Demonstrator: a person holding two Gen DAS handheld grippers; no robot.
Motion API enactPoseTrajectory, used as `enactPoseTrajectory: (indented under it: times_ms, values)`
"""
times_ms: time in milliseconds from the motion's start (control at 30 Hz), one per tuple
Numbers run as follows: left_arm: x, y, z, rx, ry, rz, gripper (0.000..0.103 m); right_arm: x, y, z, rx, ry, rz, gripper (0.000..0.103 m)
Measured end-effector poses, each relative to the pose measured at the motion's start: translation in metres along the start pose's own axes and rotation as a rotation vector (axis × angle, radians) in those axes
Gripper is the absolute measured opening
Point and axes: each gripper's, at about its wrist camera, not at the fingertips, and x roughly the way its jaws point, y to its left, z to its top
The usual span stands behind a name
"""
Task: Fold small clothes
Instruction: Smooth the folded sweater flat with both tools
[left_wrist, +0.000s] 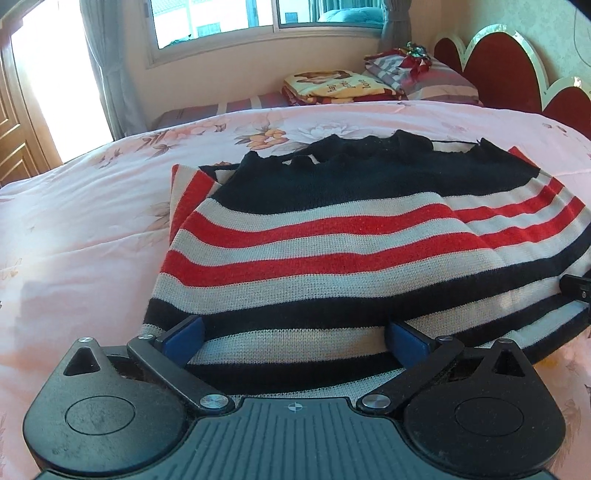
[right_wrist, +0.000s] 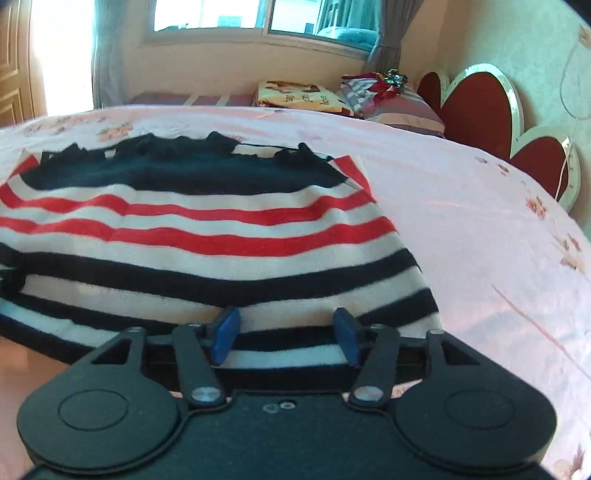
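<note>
Item 1 – striped sweater (left_wrist: 332, 236): lies on the bed (left_wrist: 92, 221), spread straight ahead of both your tongs. Navy band at the far neckline, then red/white stripes, then navy/white stripes nearest you. Near hem edge sits between the fingers of both tongs. Already doubled over; a striped layer shows beneath at far left.

Item 2 – your left tongs (left_wrist: 293, 338): blue pads (left_wrist: 186, 336) spread wide, released, w/ hem fabric lying in the gap. Not pinching.

Item 3 – your right tongs (right_wrist: 284, 338): blue pads (right_wrist: 225, 334) also apart, released; hem stripes lie between them. Its tip shows at the right edge of the left view, touching the sweater.

Item 4 – bed cover: pink floral, beneath everything.

Item 5 – far beyond the sweater: folded blanket (left_wrist: 332, 86), pile of clothes (left_wrist: 399, 64) beside it, red scalloped headboard (left_wrist: 498, 70) to the right, window (left_wrist: 258, 18) w/ curtains behind.
</note>
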Motion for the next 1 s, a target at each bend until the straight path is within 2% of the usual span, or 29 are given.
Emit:
enactPoseTrajectory:
  times_ms: [200,500,833,933,1000]
  values:
    - [0.001,-0.003,0.001,-0.004,0.003,0.022,0.103,0.002,0.000,0.005,0.009,0.036,-0.010,0.061]
    - [0.000,-0.011,-0.001,-0.019,-0.002,0.070,0.103,0.001,-0.009,-0.002,-0.027,-0.010,0.067,0.063]
    - [-0.004,-0.017,0.009,-0.061,0.064,0.128,0.103,-0.002,-0.021,-0.002,-0.054,-0.010,0.152,0.064]
    - [-0.017,-0.016,0.011,-0.086,0.039,0.099,0.103,-0.003,-0.028,0.007,-0.067,0.027,0.200,0.064]
    - [-0.029,-0.016,0.013,-0.088,-0.008,0.062,0.103,-0.009,-0.035,0.014,-0.029,0.024,0.235,0.058]
